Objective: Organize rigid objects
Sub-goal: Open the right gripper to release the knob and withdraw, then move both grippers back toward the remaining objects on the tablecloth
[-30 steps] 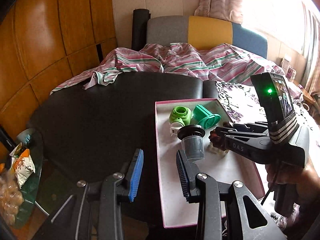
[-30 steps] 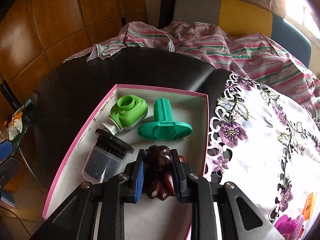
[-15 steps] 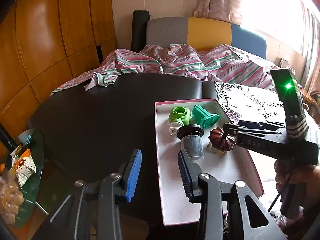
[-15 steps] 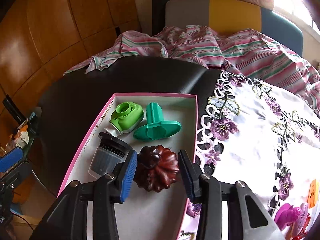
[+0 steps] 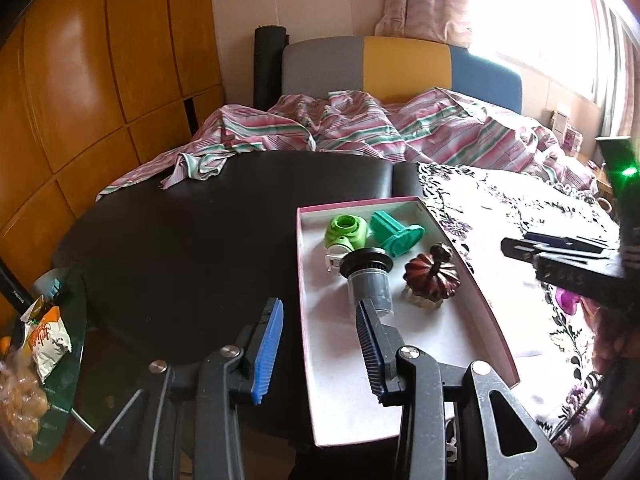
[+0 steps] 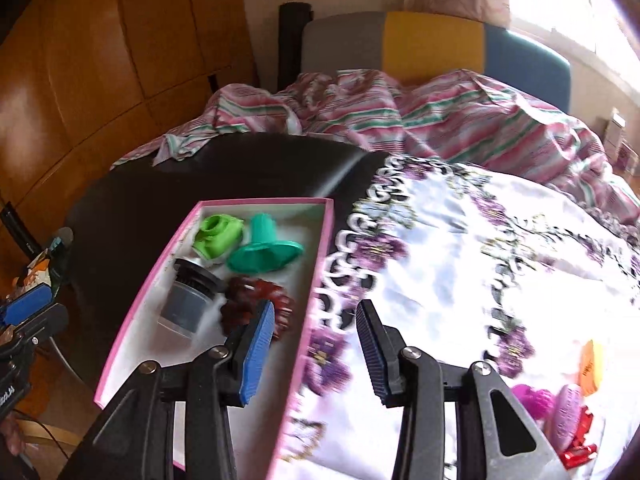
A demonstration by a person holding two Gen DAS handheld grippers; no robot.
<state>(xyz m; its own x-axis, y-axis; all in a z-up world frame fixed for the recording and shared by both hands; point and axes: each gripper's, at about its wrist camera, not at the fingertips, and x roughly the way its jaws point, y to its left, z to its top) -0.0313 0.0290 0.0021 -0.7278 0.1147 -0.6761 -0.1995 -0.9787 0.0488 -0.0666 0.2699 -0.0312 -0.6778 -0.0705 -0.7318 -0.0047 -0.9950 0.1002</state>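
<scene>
The box (image 5: 472,280) sits on the table (image 5: 180,240), the cloth (image 5: 500,216) at its 3 o'clock. Inside, two plugs (image 5: 346,232) (image 5: 396,234) lie at 12 o'clock, with the cup (image 5: 368,280) and pumpkin ornament (image 5: 432,276) just beneath, side by side. The bedding (image 5: 360,128) lies behind the table.

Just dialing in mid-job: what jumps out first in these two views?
The shallow pink-rimmed white box on the dark round table draws the eye, holding a lime green plastic piece, a teal flanged plastic part, a grey cylindrical filter cup and a dark red pumpkin-shaped ornament. Both tongs, left and right, are open and empty. More pink, orange and red toys lie on the floral cloth at far right.
</scene>
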